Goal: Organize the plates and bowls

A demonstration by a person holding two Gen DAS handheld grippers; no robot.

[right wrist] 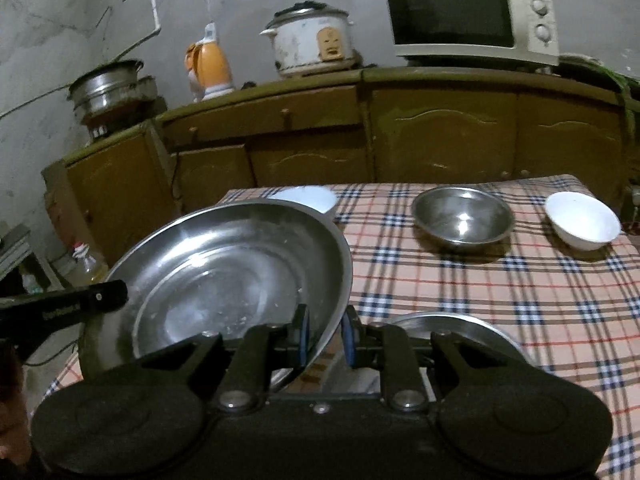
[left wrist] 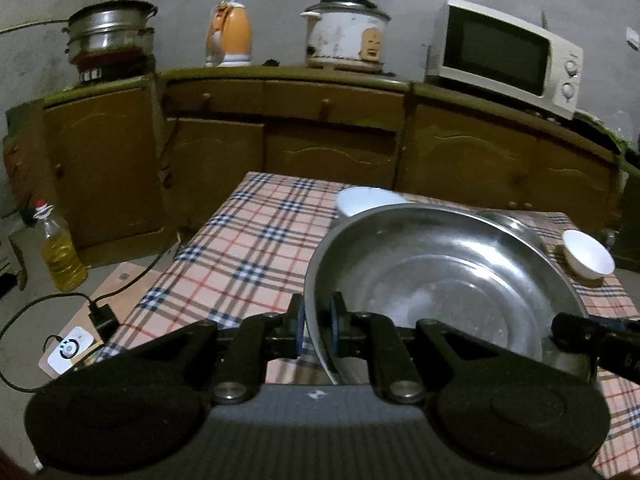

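Observation:
A large steel basin [left wrist: 440, 276] is held above the checked table by both grippers. My left gripper [left wrist: 316, 326] is shut on its left rim. My right gripper [right wrist: 326, 332] is shut on its right rim, and the basin [right wrist: 224, 280] tilts in that view. The other gripper's tip shows at each frame's edge. A smaller steel bowl [right wrist: 464, 216] and a white bowl [right wrist: 580, 220] stand at the table's far right. Another white bowl [right wrist: 308, 198] sits behind the basin; it also shows in the left wrist view [left wrist: 366, 200]. A steel plate [right wrist: 452, 326] lies under my right gripper.
The table [left wrist: 240, 240] has a plaid cloth. Behind it stands a wooden cabinet [left wrist: 328, 136] with a microwave [left wrist: 504, 56], a rice cooker [left wrist: 344, 36], an orange kettle [left wrist: 230, 36] and steel pots [left wrist: 108, 36]. An oil bottle [left wrist: 60, 252] and a charger [left wrist: 72, 348] are on the floor at left.

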